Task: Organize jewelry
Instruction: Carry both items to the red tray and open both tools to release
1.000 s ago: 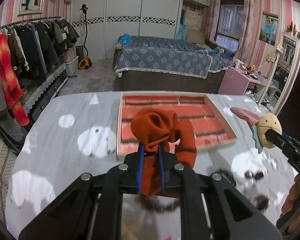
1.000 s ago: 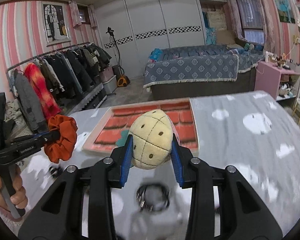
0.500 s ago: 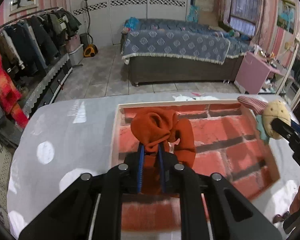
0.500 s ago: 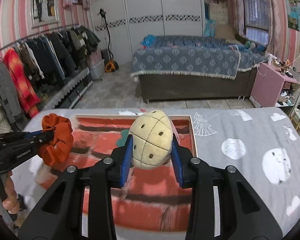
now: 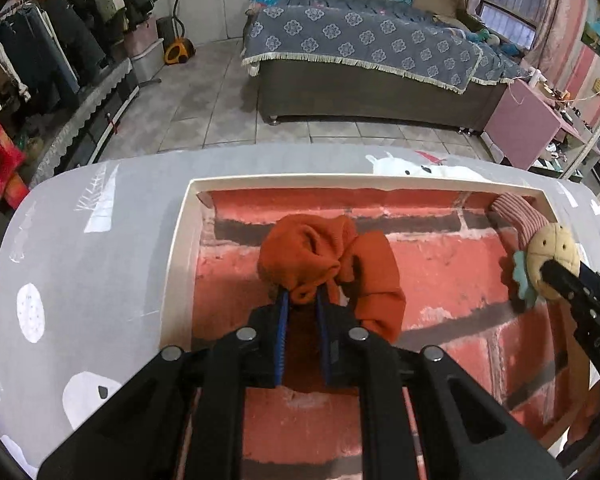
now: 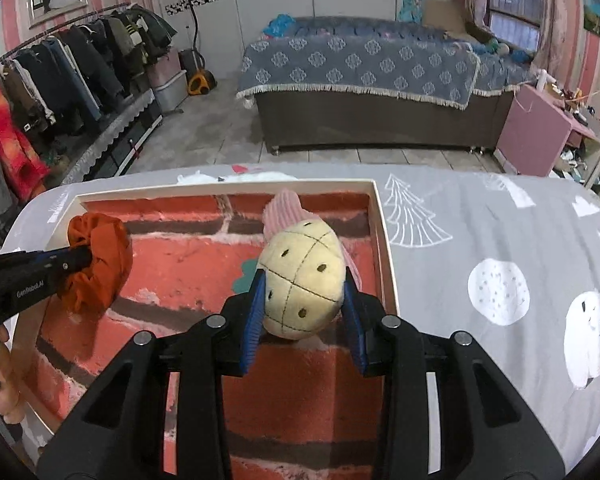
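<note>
An orange scrunchie hangs from my left gripper, which is shut on its fabric above the left half of a shallow white-rimmed tray lined with a red brick pattern. My right gripper is shut on a plush yellow pineapple hair tie with a pink ribbed band and teal leaves, above the tray's right half. From the left wrist view the pineapple tie shows at the right. The right wrist view has the scrunchie at its left.
The tray lies on a table under a grey cloth printed with white shapes. Beyond the table's far edge are a tiled floor, a bed, a clothes rack at the left and a pink cabinet at the right. Fingers of a hand grip the left tool.
Both grippers have come forward and down from in front of the tray to over its inside, each still holding its item. The loose items on the cloth near me have left view.
</note>
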